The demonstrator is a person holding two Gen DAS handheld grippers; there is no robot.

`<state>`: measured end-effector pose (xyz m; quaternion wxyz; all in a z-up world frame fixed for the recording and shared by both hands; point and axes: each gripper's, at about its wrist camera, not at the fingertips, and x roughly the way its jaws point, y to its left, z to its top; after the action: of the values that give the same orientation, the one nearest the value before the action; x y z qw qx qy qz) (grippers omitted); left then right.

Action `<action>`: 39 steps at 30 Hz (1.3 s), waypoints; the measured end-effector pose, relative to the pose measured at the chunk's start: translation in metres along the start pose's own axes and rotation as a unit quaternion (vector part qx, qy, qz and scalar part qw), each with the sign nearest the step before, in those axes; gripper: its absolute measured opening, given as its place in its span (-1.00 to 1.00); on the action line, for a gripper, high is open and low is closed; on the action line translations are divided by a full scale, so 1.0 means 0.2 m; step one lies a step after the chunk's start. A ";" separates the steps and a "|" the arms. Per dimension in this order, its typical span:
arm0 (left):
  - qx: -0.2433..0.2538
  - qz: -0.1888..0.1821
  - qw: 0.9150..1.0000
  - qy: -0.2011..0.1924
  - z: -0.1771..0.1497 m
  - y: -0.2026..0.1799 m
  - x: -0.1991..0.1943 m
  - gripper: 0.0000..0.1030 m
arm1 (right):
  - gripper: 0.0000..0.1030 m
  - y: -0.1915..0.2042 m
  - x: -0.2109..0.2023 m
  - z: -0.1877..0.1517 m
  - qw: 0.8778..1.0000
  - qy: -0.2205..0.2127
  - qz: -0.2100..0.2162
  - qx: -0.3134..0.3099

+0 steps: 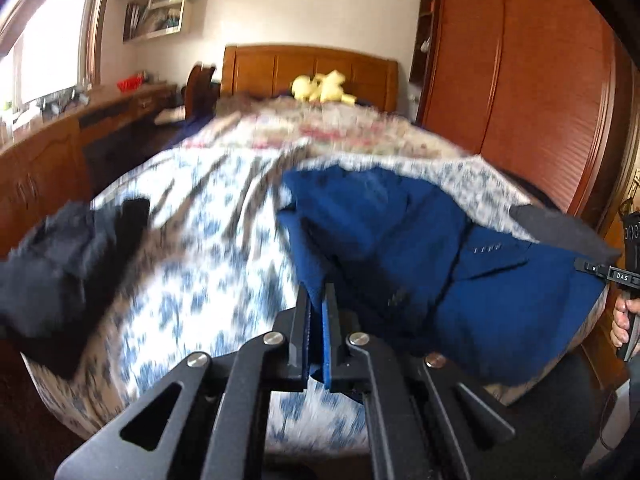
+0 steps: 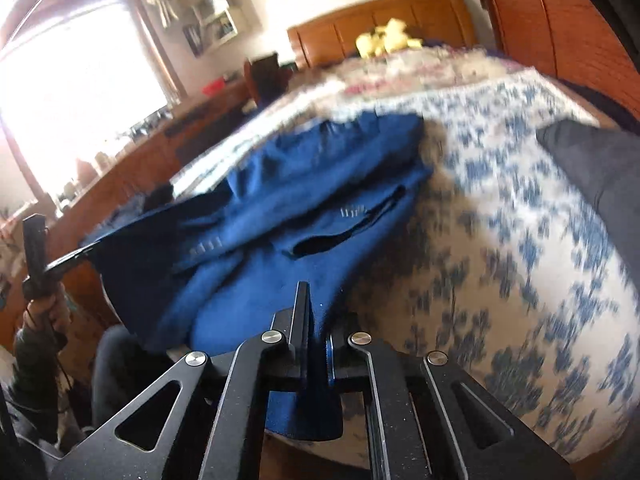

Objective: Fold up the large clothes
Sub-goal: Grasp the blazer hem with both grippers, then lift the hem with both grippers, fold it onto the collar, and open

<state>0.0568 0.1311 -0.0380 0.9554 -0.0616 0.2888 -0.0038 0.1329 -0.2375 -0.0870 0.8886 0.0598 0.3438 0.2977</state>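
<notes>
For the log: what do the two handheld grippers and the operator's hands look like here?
Both grippers, left and right, are matte black angular linkages with silver round pivot bolts and flat black fingers lined blue. The right gripper's handle unit carries a white "DAS" label. Bare-skinned hands; a dark sleeve and thin black cable show on the left.

The left claw (image 1: 319, 304) clamps the near edge of the dark blue woven jacket (image 1: 420, 256), which lies on the blue-and-white floral bed cover (image 1: 208, 240).
</notes>
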 end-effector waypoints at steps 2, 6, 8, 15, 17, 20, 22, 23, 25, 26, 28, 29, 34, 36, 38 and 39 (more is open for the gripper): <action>0.010 0.001 1.000 -0.022 0.10 -0.04 -0.03 -0.99 | -0.95 0.03 -0.04 0.08 1.000 -0.013 0.007 -0.003; 0.010 -0.002 0.999 -0.053 0.20 -0.10 -0.09 -0.98 | -0.95 0.07 -0.13 0.20 0.999 -0.042 0.013 -0.008; 0.021 -0.001 0.998 -0.058 0.26 -0.13 -0.11 -0.98 | -0.95 0.10 -0.18 0.25 0.998 -0.055 0.015 -0.011; 0.039 -0.010 0.992 -0.116 0.43 -0.21 -0.37 -0.98 | -0.95 0.23 -0.42 0.39 0.994 -0.102 0.011 -0.038; 0.038 -0.013 0.990 -0.136 0.48 -0.21 -0.47 -0.98 | -0.95 0.27 -0.52 0.42 0.992 -0.120 0.007 -0.049; 0.039 -0.019 0.987 -0.158 0.55 -0.21 -0.59 -0.98 | -0.95 0.34 -0.69 0.48 0.987 -0.146 0.001 -0.069; 0.034 -0.025 0.985 -0.169 0.60 -0.20 -0.65 -0.98 | -0.95 0.37 -0.79 0.51 0.984 -0.160 -0.001 -0.080; 0.032 -0.026 0.984 -0.174 0.62 -0.20 -0.67 -0.98 | -0.95 0.39 -0.83 0.53 0.983 -0.166 -0.002 -0.083; 0.028 -0.024 0.982 -0.187 0.66 -0.19 -0.72 -0.98 | -0.95 0.40 -0.90 0.56 0.980 -0.176 -0.004 -0.091; 0.027 -0.021 0.981 -0.191 0.67 -0.18 -0.72 -0.98 | -0.95 0.42 -0.94 0.58 0.979 -0.183 -0.006 -0.094; 0.032 -0.012 0.981 -0.191 0.70 -0.18 -0.69 -0.98 | -0.95 0.44 -0.98 0.60 0.976 -0.191 -0.010 -0.101; 0.040 -0.002 0.982 -0.183 0.71 -0.19 -0.64 -0.98 | -0.95 0.44 -0.97 0.61 0.976 -0.191 -0.017 -0.105; 0.050 0.022 0.989 -0.138 0.72 -0.17 -0.32 -0.97 | -0.95 0.36 -0.70 0.67 0.981 -0.146 -0.062 -0.112; 0.065 0.032 0.990 -0.120 0.73 -0.16 -0.16 -0.97 | -0.95 0.31 -0.56 0.66 0.982 -0.126 -0.078 -0.115; 0.063 0.034 0.992 -0.106 0.72 -0.15 -0.02 -0.97 | -0.95 0.26 -0.40 0.64 0.981 -0.113 -0.088 -0.128; 0.060 0.034 0.993 -0.100 0.72 -0.14 0.03 -0.97 | -0.95 0.22 -0.32 0.63 0.982 -0.107 -0.089 -0.127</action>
<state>0.1418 0.1197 0.0820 0.9811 0.0058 0.1925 0.0170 0.1558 -0.2244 0.0590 0.9438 -0.0526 0.2098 0.2499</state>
